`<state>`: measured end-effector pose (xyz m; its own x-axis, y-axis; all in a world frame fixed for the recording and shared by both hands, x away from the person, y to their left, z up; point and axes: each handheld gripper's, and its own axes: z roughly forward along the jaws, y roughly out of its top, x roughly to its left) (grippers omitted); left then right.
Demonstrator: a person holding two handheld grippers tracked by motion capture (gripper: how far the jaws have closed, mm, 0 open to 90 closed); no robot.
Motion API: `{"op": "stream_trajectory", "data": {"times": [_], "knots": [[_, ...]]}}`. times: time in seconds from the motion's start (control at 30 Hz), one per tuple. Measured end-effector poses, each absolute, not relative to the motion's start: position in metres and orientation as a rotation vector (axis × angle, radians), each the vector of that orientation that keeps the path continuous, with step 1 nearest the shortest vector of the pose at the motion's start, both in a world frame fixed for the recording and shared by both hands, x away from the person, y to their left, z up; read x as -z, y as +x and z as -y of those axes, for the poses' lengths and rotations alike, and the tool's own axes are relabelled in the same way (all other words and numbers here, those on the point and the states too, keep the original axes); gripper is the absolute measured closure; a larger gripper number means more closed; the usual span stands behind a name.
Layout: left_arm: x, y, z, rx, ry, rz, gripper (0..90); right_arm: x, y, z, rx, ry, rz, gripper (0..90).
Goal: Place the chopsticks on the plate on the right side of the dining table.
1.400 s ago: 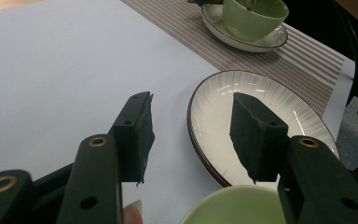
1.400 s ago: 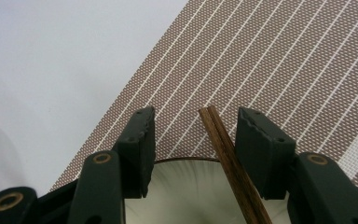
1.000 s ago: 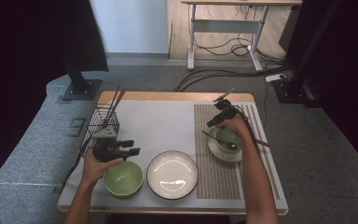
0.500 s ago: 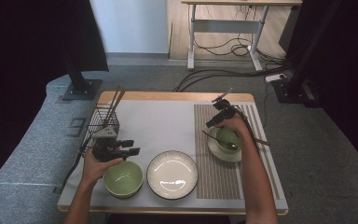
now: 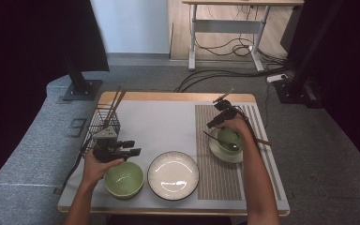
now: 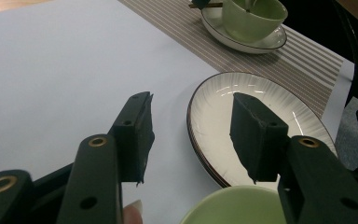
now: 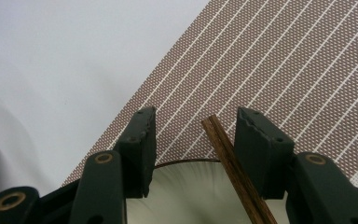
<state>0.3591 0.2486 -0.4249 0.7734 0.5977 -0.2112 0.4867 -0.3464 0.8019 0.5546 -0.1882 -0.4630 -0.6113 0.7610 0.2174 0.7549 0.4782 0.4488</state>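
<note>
My left gripper stands open at the near left, just above a green bowl. Its jaws point across the rim of a white plate with nothing between them. My right gripper is open at the left side of a green cup, which holds a spoon and sits on a saucer. In the right gripper view a brown chopstick lies between the jaws, close to the right one, over the saucer's rim. Neither jaw presses on it.
A black wire basket holding chopsticks stands at the far left. A brown striped mat covers the right part of the table under the saucer. The white plate sits between bowl and mat.
The right hand and its gripper have shifted slightly over the cup. The left gripper has stayed where it was.
</note>
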Motion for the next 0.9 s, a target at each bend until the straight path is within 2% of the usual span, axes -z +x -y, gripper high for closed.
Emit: {"op": "stream_trajectory", "data": {"times": [0.9], "knots": [[0.4248,0.359,-0.2505,-0.147,2.006,-0.817,48.9,0.4603,0.5619,0.1838,-0.798,1.375,-2.68,48.0]]}}
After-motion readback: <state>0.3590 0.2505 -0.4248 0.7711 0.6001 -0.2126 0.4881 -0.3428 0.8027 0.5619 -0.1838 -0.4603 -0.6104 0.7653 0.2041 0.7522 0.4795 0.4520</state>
